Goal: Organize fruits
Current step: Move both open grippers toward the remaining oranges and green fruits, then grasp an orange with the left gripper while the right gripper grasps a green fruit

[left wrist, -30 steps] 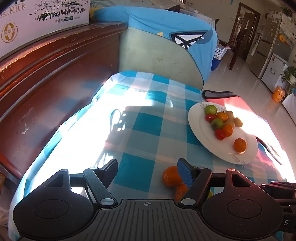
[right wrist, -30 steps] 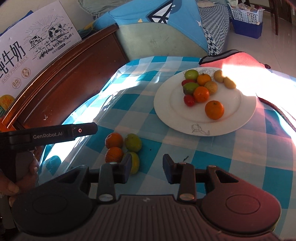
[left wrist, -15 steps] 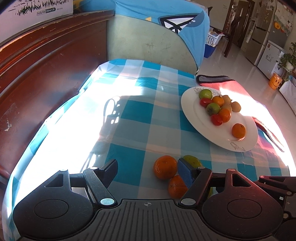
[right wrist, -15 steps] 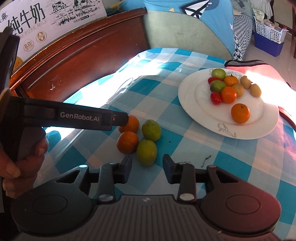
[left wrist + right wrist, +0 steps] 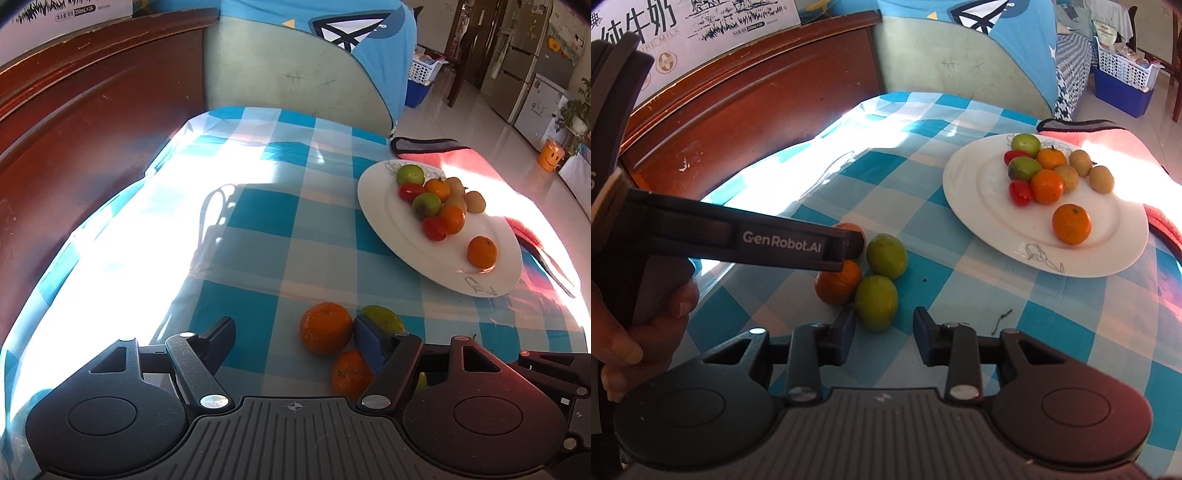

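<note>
The left hand-held gripper hangs over the near part of the desk with its jaws standing apart and nothing pressed between them; one orange lies on the blue-and-white checked cloth inside the gap, close to the right finger, clear of both pads. A second orange sits just below it, partly behind that finger, and a green fruit peeks out above the same finger. The right hand-held gripper points down at the same cluster, its jaws closing with only cloth between them; the nearest green fruit sits just ahead of its left finger, not inside the gap. In the right wrist view the four loose fruits huddle together, touching: two green ones on the right, two oranges on the left, the farther orange mostly hidden behind the body of the left hand-held gripper, whose handle a person's hand grips at the left edge. Well apart from the cluster, toward the far right of the desk, a white plate carries more fruit: green ones, oranges, small red ones and brownish ones bunched at its far side, with a single orange alone nearer the front rim. A pink cloth lies beyond the plate.
</note>
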`<control>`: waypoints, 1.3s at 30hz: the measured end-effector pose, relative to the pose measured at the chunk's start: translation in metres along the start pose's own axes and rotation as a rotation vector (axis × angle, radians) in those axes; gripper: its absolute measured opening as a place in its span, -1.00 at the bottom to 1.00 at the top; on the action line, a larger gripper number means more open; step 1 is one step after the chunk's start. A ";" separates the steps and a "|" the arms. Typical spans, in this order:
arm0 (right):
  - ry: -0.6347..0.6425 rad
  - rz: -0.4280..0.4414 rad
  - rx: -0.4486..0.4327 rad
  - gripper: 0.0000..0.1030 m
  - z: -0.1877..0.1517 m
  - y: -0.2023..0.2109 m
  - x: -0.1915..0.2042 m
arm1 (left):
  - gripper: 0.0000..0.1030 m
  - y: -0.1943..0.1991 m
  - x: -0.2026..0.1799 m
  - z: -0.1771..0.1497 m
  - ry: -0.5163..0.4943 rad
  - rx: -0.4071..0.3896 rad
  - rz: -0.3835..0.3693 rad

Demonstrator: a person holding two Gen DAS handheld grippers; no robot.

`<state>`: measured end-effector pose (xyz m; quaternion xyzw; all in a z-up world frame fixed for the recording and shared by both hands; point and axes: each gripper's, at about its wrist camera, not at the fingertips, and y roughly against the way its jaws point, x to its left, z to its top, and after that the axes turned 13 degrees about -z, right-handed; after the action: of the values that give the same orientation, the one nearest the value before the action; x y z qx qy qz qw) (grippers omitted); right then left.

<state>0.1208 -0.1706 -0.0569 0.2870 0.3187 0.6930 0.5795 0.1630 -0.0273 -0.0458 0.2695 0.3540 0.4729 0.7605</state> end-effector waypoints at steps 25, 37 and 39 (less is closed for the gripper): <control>-0.021 0.021 -0.001 -0.54 0.000 0.001 -0.002 | -0.36 -0.002 -0.005 -0.006 -0.011 -0.040 -0.071; -0.012 0.028 -0.017 -0.55 0.000 0.005 0.001 | -0.44 0.011 -0.005 -0.007 -0.002 -0.079 -0.071; -0.014 0.035 -0.027 -0.56 0.001 0.009 0.001 | -0.44 0.015 -0.004 -0.005 0.001 -0.087 -0.068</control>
<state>0.1155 -0.1711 -0.0496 0.2895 0.3002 0.7053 0.5733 0.1498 -0.0246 -0.0371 0.2237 0.3425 0.4619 0.7869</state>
